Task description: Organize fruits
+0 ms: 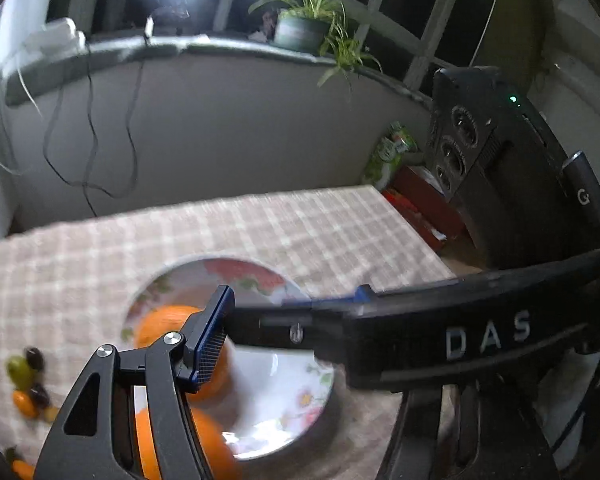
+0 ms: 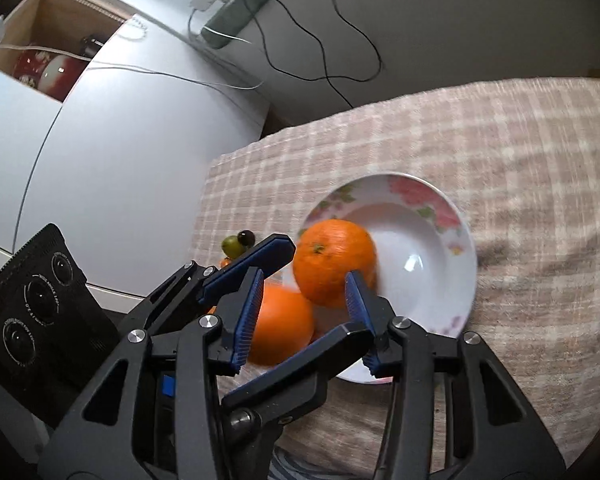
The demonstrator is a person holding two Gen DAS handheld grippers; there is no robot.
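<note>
Blue-padded fingers (image 2: 246, 320) of the right gripper (image 2: 300, 312) stand spread wide, nearest the lens in the right wrist view, with nothing between them; they frame two oranges at the near left rim of the flowered bowl (image 2: 440, 208), which sits on the checked tablecloth (image 2: 520, 140) toward the table's left edge. One orange (image 2: 334, 260) rests inside the bowl against its left wall; the second orange (image 2: 280, 320) lies lower and touching it, though whether it sits in the bowl or on the cloth just beside the rim cannot be told. A cluster of small fruits (image 2: 238, 242), green, dark and orange, lies on the cloth close to the table's left edge, beyond the bowl. The left gripper (image 1: 284, 332) reaches across the same bowl, its fingers parted and holding nothing. Each orange looks firm, rounded and fairly weighty, with a dimpled peel that should give the ribbed pads purchase; a hold across the widest part, pads on opposite sides, appears safest, since a grip nearer top or bottom could let the fruit roll out. The bowl looks like glazed ceramic, likely hard, slick and breakable.
</note>
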